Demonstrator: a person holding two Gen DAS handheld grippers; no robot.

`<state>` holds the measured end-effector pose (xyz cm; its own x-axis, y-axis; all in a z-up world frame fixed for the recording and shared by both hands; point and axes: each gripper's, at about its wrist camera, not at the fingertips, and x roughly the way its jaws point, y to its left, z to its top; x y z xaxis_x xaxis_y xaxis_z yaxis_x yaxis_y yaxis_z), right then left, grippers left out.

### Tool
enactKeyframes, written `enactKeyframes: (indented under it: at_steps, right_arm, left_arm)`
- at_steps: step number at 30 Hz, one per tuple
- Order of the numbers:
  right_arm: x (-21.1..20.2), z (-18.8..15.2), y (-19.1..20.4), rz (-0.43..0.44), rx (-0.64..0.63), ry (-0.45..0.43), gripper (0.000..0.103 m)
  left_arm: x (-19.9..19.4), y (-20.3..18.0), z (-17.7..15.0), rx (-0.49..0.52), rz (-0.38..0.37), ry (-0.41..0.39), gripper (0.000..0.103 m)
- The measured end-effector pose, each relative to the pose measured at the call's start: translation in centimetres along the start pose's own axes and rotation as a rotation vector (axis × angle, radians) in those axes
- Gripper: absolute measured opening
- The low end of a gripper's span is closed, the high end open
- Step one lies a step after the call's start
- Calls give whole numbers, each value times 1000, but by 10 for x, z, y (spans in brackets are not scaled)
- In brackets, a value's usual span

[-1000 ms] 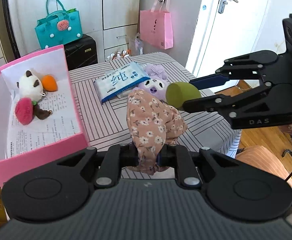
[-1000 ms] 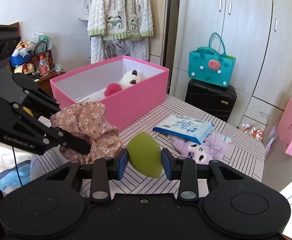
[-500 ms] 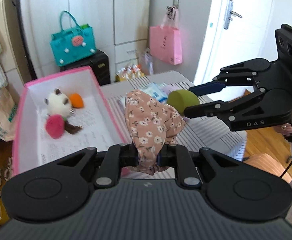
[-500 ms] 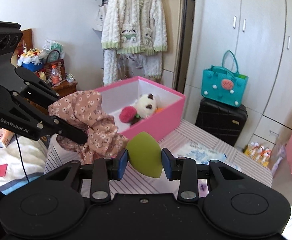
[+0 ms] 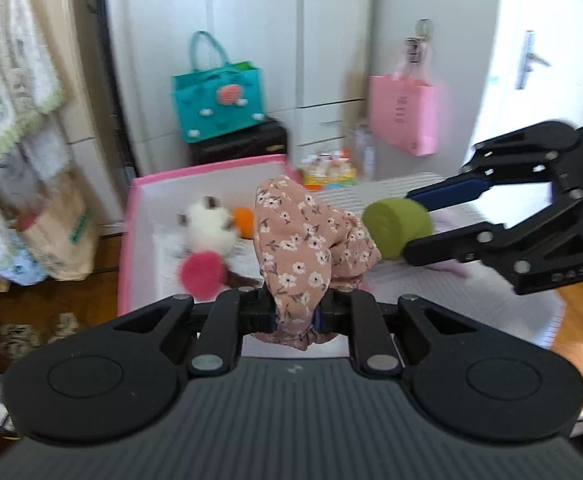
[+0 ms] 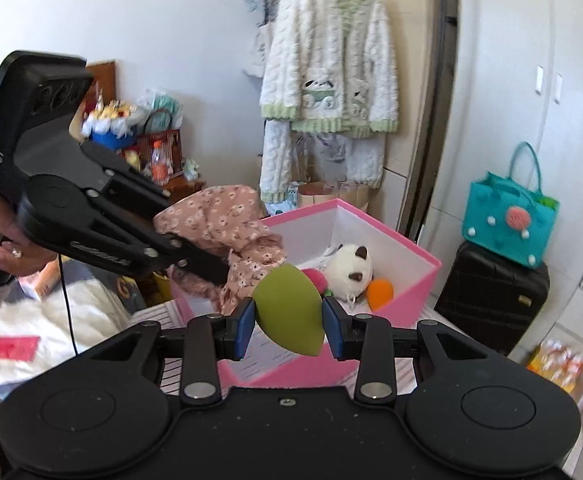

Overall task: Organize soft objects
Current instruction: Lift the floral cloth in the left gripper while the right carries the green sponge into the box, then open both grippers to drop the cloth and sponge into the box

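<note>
My left gripper [image 5: 294, 316] is shut on a pink floral cloth [image 5: 303, 240], held in the air at the near edge of the pink box [image 5: 129, 240]. My right gripper [image 6: 289, 326] is shut on a green sponge [image 6: 289, 308] and holds it above the box's near wall [image 6: 303, 368]. The green sponge also shows in the left wrist view [image 5: 395, 222], just right of the cloth. The floral cloth shows in the right wrist view [image 6: 227, 220], left of the sponge. Inside the box lie a white plush [image 6: 349, 266], an orange sponge [image 6: 379, 292] and a pink pompom [image 5: 203, 274].
The striped table [image 5: 431, 280] lies to the right of the box. A teal bag [image 5: 217, 102] sits on a black suitcase [image 6: 491, 296] behind. A pink bag [image 5: 403, 114] hangs by the door. A white cardigan [image 6: 327, 64] hangs on the wall.
Both grippers have risen and swung left towards the pink box, carrying the cloth and the sponge. The box now lies right below and ahead of them.
</note>
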<state>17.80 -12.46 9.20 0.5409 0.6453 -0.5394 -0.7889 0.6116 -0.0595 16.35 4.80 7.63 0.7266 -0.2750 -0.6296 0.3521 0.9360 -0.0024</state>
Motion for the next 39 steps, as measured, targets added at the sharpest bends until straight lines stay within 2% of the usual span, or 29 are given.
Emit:
enactKeyframes:
  at_steps: [3,8,14,19,27,30,31,33,35,39]
  right_arm:
    - [26,14,-7,-11,-43,36,42]
    - [78,34,-31,-38,-24,139,42]
    - [130,44,-41,-51,-92,228,42]
    - [162,43,-57,-67,-105,295,42]
    - [182,38,-70,-31,-107,354,42]
    - [185,38,-70,-29,-113,366,42]
    - [186,39,-71,-28,-109,370,43]
    - [189,40,-75,-34,-49,373,44]
    - [188,39,-81,-34,32,371,45]
    - [176,38,-84,-20,89,330,45]
  left_arm:
    - [22,15,4,-23,-5,43,14]
    - [73,33,12,-29,-29,179,14]
    - [126,46,19,-46,-108,333,14]
    - [155,48,19,-55,-167,395,14]
    - [174,61,27,-114,-191,444,19]
    - [178,69,28,-151,-206,465,30]
    - [177,70,29,-151,-199,455,31]
    - [175,71,28,-158,-161,436,34]
    - [171,72,27,-169,-165,425,37]
    - [155,76,28,-173,-157,401,38]
